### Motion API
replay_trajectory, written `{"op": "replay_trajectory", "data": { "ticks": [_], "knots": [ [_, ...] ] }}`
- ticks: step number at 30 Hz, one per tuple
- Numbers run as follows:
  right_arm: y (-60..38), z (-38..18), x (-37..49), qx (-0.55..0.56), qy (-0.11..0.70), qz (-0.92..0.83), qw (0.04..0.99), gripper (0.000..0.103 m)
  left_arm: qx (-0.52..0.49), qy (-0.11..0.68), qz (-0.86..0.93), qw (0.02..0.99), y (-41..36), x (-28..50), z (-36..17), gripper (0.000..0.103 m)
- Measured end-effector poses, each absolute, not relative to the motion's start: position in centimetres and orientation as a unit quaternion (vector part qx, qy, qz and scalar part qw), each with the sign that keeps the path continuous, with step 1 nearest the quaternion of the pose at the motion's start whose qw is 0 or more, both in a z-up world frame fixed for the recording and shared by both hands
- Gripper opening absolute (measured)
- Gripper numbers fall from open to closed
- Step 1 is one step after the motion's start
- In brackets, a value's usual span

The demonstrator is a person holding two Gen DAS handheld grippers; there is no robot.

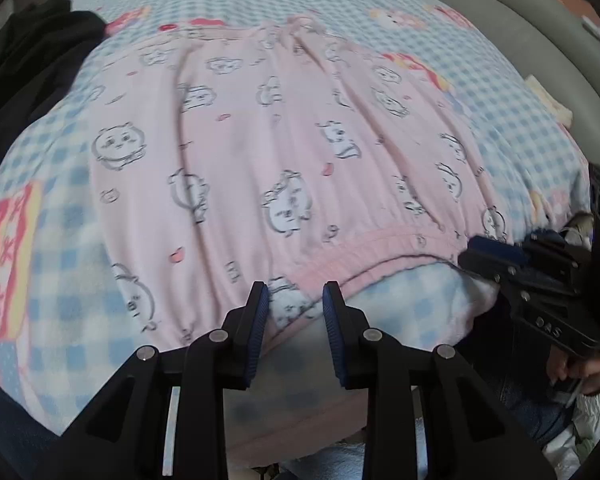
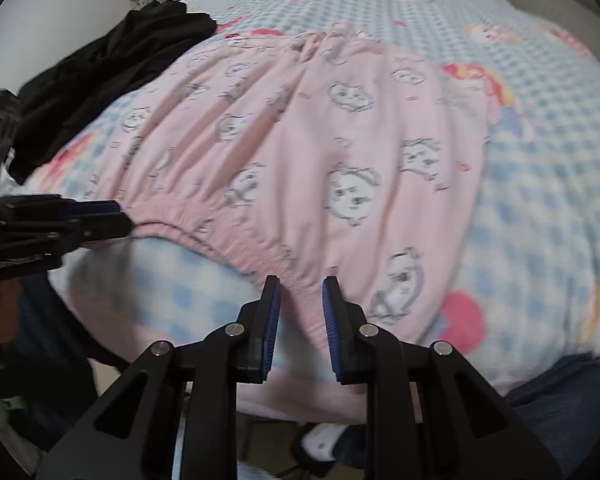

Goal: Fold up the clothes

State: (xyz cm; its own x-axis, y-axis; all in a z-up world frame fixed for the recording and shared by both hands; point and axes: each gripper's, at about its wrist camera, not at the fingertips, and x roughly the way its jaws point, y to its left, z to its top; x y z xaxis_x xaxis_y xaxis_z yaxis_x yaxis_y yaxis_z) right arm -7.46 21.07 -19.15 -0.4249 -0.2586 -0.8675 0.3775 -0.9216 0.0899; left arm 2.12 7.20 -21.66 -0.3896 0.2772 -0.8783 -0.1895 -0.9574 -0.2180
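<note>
Ridged blue pads (image 1: 260, 320) of both grippers parted, empty, over fleecy pink pyjama trousers (image 1: 284, 152)

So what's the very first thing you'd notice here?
The big pink pajama pants with cartoon animal faces, spread flat across the middle of the blue checked blanket. Next, the two black claws with blue pads, the left claw and right claw, at the elastic waistband. A heap of black clothing lies at the bed's far left.
</note>
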Motion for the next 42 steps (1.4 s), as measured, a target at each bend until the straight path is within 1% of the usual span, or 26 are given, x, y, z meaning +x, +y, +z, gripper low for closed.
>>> {"op": "replay_trajectory", "data": {
  "ticks": [4,5,8,9,11,12,16,20,23,24,26,29,33,35,39,42],
  "knots": [
    [21.3,-19.2,-7.1,0.509,0.031,-0.830,0.225,0.021,-0.533,-0.027,0.834,0.142,7.9,1.6,-21.5,0.030],
    [21.2,-19.2,-7.0,0.510,0.029,-0.827,0.235,0.022,-0.534,-0.026,0.833,0.141,8.0,1.5,-21.5,0.030],
    [20.1,-19.8,-6.6,0.514,0.061,-0.824,0.233,0.023,-0.538,-0.020,0.832,0.135,8.6,1.0,-22.0,0.030],
    [19.7,-20.0,-6.8,0.515,0.064,-0.824,0.227,0.022,-0.539,-0.016,0.832,0.132,8.8,0.8,-22.2,0.030],
    [19.0,-20.4,-7.2,0.517,0.071,-0.826,0.214,0.018,-0.534,-0.022,0.835,0.129,8.9,0.8,-22.0,0.029],
    [19.2,-20.3,-7.3,0.513,0.071,-0.829,0.208,0.017,-0.531,-0.025,0.837,0.128,9.0,0.8,-22.0,0.029],
    [19.3,-20.0,-7.6,0.498,0.073,-0.842,0.195,0.017,-0.524,-0.036,0.841,0.133,8.7,1.8,-21.8,0.030],
    [20.5,-19.4,-7.4,0.485,0.058,-0.854,0.180,0.017,-0.523,-0.033,0.839,0.143,9.1,2.5,-22.0,0.031],
    [21.6,-20.1,-8.3,0.476,0.071,-0.865,0.142,0.015,-0.525,-0.029,0.838,0.147,9.7,2.1,-22.2,0.031],
    [21.9,-20.4,-8.8,0.478,0.068,-0.865,0.136,0.015,-0.526,-0.029,0.837,0.149,9.9,1.9,-22.2,0.031],
    [22.6,-21.0,-9.8,0.498,0.037,-0.855,0.141,0.016,-0.526,-0.030,0.837,0.150,9.9,1.7,-21.9,0.031],
    [22.9,-19.1,-8.7,0.483,0.012,-0.860,0.168,0.016,-0.527,-0.032,0.836,0.151,10.0,1.4,-21.4,0.030],
    [22.1,-17.7,-7.0,0.479,-0.001,-0.849,0.224,0.017,-0.520,-0.059,0.835,0.171,9.4,3.4,-21.0,0.029],
    [20.9,-18.5,-6.9,0.493,0.021,-0.837,0.236,0.017,-0.528,-0.067,0.828,0.178,9.5,3.8,-21.5,0.029],
    [20.0,-20.2,-6.8,0.515,0.038,-0.825,0.229,0.017,-0.544,-0.106,0.813,0.180,9.9,3.5,-22.7,0.025],
    [20.2,-20.3,-6.9,0.509,0.038,-0.833,0.214,0.017,-0.555,-0.144,0.801,0.171,9.5,2.7,-23.7,0.025]
  ]
}}
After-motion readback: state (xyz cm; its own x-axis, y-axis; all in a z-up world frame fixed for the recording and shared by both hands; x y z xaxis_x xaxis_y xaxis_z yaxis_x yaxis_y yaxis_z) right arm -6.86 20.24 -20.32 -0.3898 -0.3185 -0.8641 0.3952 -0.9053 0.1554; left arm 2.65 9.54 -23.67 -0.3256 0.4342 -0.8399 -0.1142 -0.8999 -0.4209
